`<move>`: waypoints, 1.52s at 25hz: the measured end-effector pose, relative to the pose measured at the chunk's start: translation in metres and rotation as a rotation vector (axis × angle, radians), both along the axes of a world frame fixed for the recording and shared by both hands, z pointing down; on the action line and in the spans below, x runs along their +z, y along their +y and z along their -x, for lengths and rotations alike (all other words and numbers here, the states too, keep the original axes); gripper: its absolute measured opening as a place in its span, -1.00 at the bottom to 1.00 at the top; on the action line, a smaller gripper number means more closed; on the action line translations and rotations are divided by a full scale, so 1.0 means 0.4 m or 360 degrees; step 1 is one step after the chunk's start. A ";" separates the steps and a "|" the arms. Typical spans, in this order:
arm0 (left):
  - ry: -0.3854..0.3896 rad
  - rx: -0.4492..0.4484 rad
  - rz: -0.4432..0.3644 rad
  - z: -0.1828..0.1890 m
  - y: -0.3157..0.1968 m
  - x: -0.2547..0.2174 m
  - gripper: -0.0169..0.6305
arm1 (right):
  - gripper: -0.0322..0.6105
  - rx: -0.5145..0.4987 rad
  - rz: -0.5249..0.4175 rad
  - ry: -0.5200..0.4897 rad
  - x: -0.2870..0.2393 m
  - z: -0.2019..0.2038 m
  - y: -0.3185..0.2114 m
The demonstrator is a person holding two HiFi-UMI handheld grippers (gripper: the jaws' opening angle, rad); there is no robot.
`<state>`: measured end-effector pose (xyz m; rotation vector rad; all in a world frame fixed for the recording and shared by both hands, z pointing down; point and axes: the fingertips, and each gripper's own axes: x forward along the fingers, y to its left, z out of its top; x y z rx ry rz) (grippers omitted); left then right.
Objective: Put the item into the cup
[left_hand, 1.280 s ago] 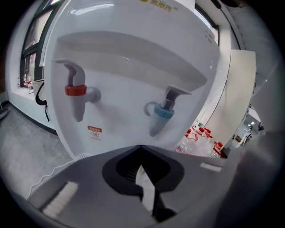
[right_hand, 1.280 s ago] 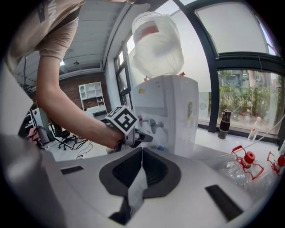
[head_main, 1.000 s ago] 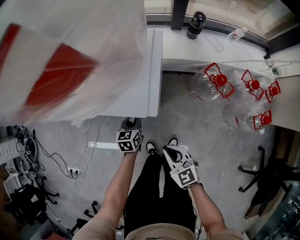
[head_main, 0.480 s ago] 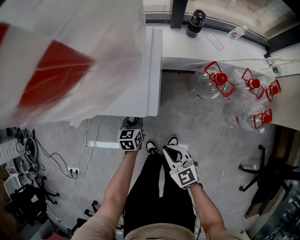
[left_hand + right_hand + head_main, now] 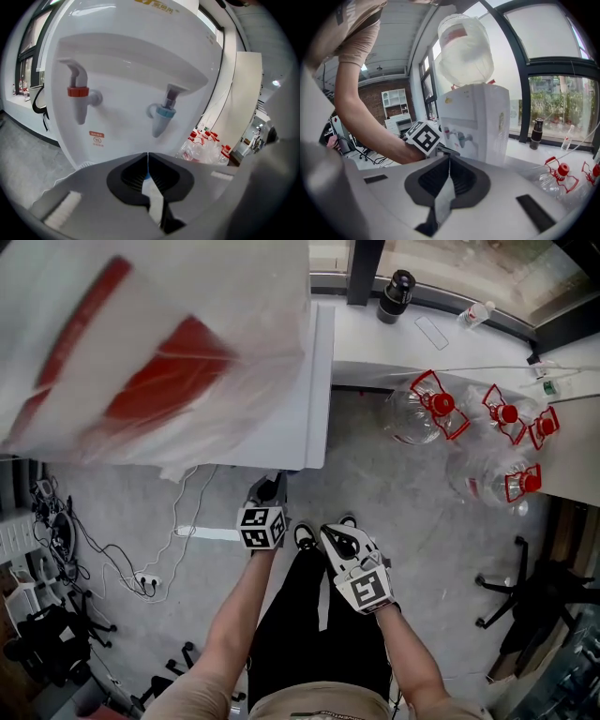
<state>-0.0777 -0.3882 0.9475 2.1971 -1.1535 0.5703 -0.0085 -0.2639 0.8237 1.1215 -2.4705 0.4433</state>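
I see a white water dispenser (image 5: 298,418) from above, with a large clear bottle (image 5: 159,343) with a red label upside down on top. My left gripper (image 5: 267,487) is shut with nothing in it, low in front of the dispenser. In the left gripper view its jaws (image 5: 147,155) face the dispenser's front (image 5: 140,70), with a red tap (image 5: 78,96) and a blue tap (image 5: 164,115). My right gripper (image 5: 337,538) is shut and empty beside the left, over the person's legs. The right gripper (image 5: 449,158) looks toward the dispenser (image 5: 476,122). No cup shows in any view.
Several empty water jugs (image 5: 441,411) with red handles lie on the floor right of the dispenser. A black flask (image 5: 395,289) stands on the window sill. Cables and a power strip (image 5: 150,579) lie at the left. A black chair base (image 5: 525,582) stands at the right.
The head view has shifted a little, so the dispenser and bottle sit further right in frame. Both grippers have stayed shut and close together, nearly still.
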 end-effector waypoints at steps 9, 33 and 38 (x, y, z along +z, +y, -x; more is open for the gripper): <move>0.0004 0.0075 0.0037 0.010 0.110 -0.148 -0.92 | -0.86 -0.0032 -0.0087 0.0013 -0.160 -0.003 -0.034; 0.0155 0.0227 -0.0385 -0.066 0.202 -0.868 -0.92 | -0.86 0.0111 -0.0274 -0.0096 -0.649 -0.087 -0.080; 0.0148 0.0258 -0.0626 -0.070 0.190 -1.032 -0.92 | -0.86 0.0129 -0.0372 -0.0209 -0.764 -0.079 -0.131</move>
